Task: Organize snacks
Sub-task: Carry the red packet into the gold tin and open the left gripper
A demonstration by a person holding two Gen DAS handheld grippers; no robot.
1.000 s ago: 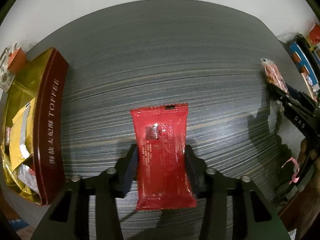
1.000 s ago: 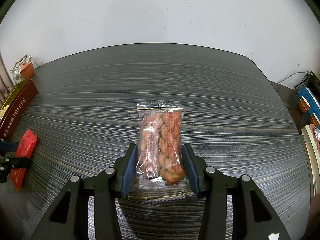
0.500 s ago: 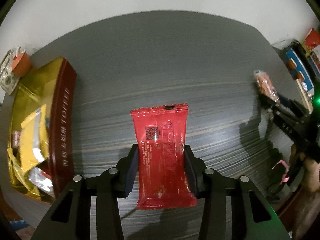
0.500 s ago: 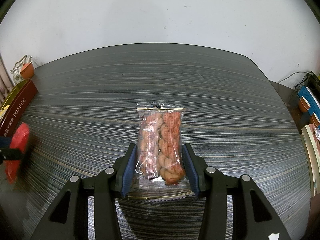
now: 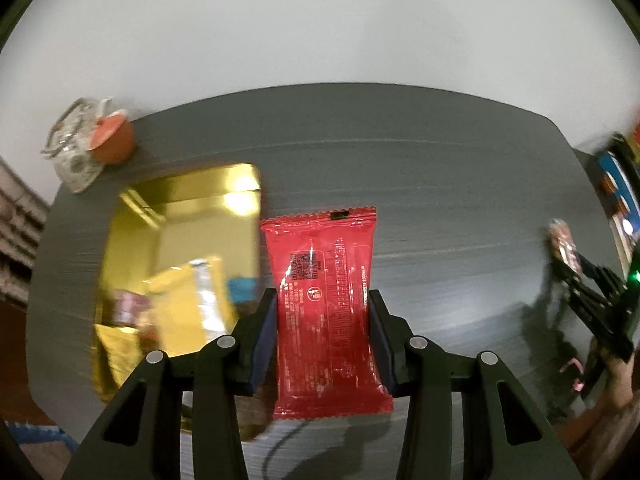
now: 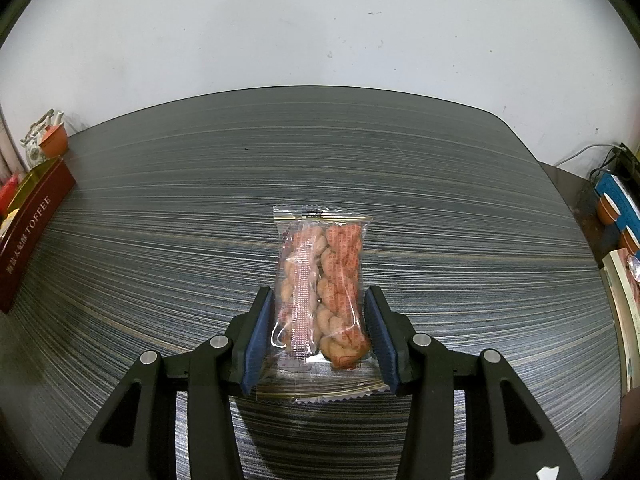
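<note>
Moved: L gripper (image 5: pixel 322 320) over toffee tin (image 5: pixel 180 216) | jaws pinch red pkt (image 5: pixel 326 312)

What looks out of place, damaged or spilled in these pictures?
Nothing stands out. The left gripper holds a sealed red packet beside the open gold tin; the right gripper holds an intact clear packet of twisted snacks above the striped table. Nothing has spilled.
</note>
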